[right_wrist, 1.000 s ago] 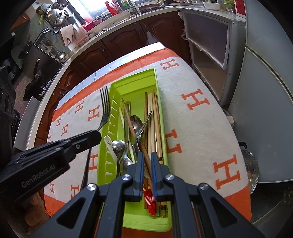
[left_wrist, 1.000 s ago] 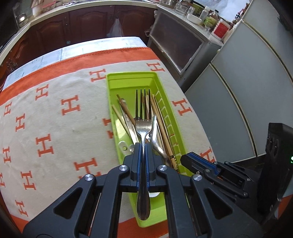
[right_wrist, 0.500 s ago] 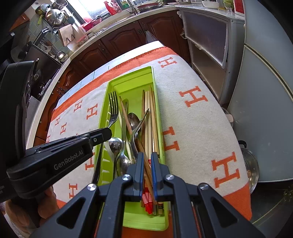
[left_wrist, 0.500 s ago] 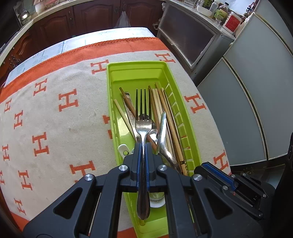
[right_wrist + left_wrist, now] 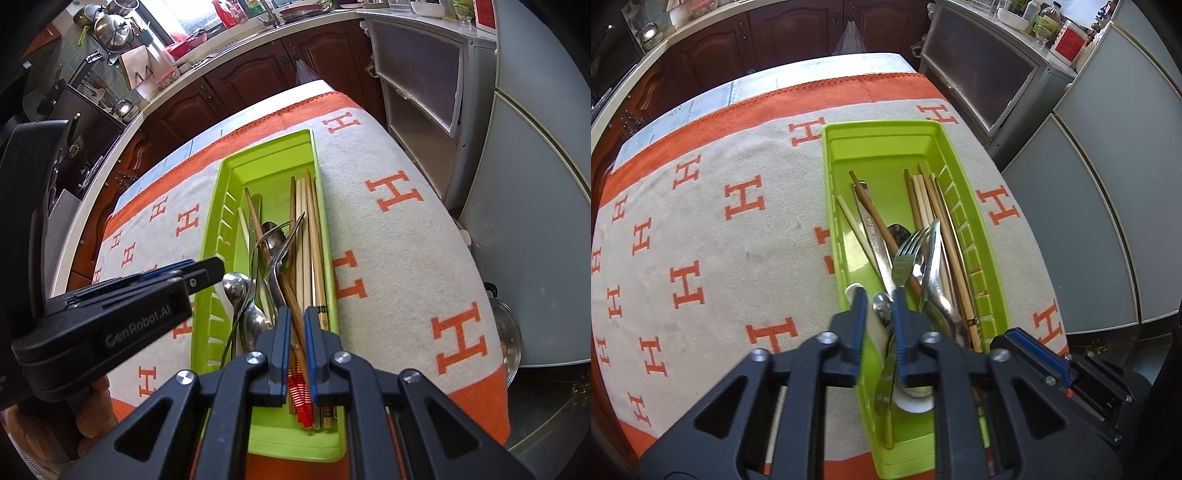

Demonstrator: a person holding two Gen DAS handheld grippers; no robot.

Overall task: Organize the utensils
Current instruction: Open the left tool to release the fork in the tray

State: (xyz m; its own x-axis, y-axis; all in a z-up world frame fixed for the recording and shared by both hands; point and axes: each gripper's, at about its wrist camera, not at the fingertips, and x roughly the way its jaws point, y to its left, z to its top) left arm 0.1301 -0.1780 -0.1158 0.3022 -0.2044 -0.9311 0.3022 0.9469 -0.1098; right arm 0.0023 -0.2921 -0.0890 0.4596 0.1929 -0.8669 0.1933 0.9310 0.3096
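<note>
In the left wrist view the left gripper (image 5: 881,332) sits low centre over the near end of the green tray (image 5: 827,192), its jaws having just been opening and now apart, with the fork (image 5: 905,258) between them, leaning against the right pad, no longer clamped, its tines resting on the spoons and chopsticks (image 5: 925,199) heaped in the tray's right half. In the right wrist view the right gripper (image 5: 296,332) hangs at lower centre over the tray's near end, its 2 jaws a narrow gap apart with chopsticks seen through it; whether they pinch any I cannot tell; the tray lies lengthwise on the H-patterned cloth (image 5: 406,229).
</note>
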